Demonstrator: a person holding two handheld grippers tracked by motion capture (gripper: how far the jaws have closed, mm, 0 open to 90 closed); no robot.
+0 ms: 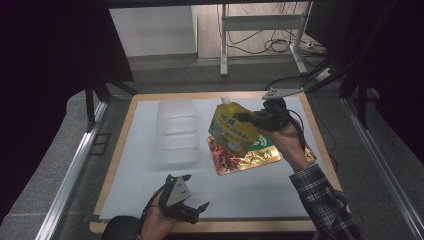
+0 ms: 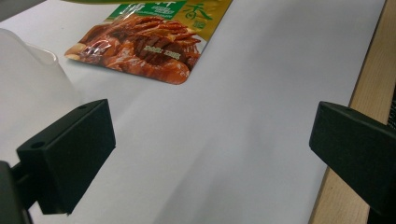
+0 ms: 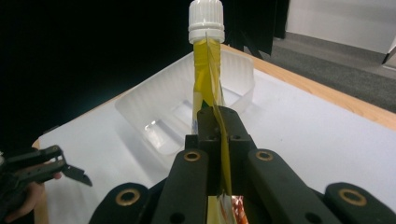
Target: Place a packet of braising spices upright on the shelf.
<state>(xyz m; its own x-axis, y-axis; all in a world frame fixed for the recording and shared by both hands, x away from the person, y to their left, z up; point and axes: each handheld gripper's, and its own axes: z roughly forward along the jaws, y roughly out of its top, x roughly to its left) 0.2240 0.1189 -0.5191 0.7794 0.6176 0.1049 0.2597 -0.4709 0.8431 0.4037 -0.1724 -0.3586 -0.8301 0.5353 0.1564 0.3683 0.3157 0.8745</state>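
A clear plastic tray [image 1: 175,131] lay on the white surface [image 1: 250,190] at its ten o'clock; a red-and-gold snack packet [image 1: 240,159] lay flat just beside it, toward three o'clock; cables [image 1: 260,42] trailed across the floor at twelve o'clock.

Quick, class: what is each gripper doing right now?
Left gripper: open, holding nothing.
Right gripper: shut on the yellow spouted pouch.
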